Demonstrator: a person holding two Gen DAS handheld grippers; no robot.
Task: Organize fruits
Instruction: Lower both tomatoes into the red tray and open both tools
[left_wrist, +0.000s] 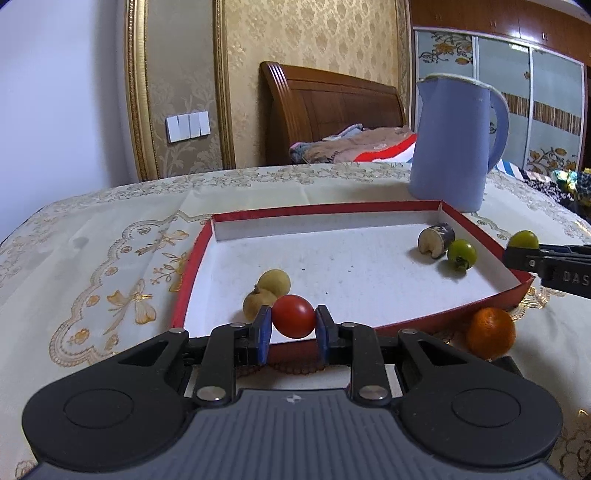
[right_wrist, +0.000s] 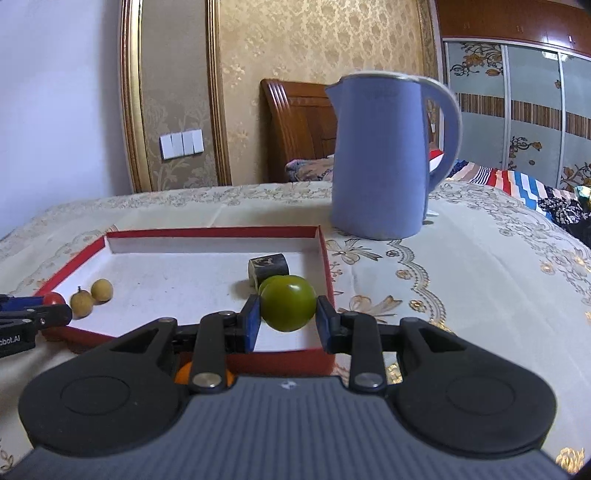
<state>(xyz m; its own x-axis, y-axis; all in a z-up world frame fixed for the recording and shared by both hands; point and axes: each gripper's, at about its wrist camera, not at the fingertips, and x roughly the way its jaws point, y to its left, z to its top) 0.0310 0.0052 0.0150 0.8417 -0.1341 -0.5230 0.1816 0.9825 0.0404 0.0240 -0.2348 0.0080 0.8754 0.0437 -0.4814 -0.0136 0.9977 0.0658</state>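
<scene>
- Left hand-held gripper (left_wrist: 293, 325) clamps a red tomato (left_wrist: 294, 316) between its blue pads, over the near edge of the red-rimmed tray (left_wrist: 369, 208).
- Just beyond its left pad: two yellowish round fruits (left_wrist: 266, 293) touching each other on the tray floor.
- Further ahead and to its right in the tray: a green fruit (left_wrist: 461, 254) right against a short dark-skinned cut piece (left_wrist: 436, 239).
- Orange fruit (left_wrist: 490, 333) sits on the surface (left_wrist: 92, 258) outside the tray, just right of the left hand-held gripper.
- Right hand-held gripper (right_wrist: 288, 319) clenched on a green tomato (right_wrist: 289, 302), held over the tray's near right corner.
- Right behind that: the other green fruit, mostly hidden, and the cut piece.
- Blue kettle (right_wrist: 384, 158) stands on the surface past the tray, ahead and slightly to the right of the right hand-held gripper.
- Bed with wooden headboard (left_wrist: 332, 110) behind the surface.
</scene>
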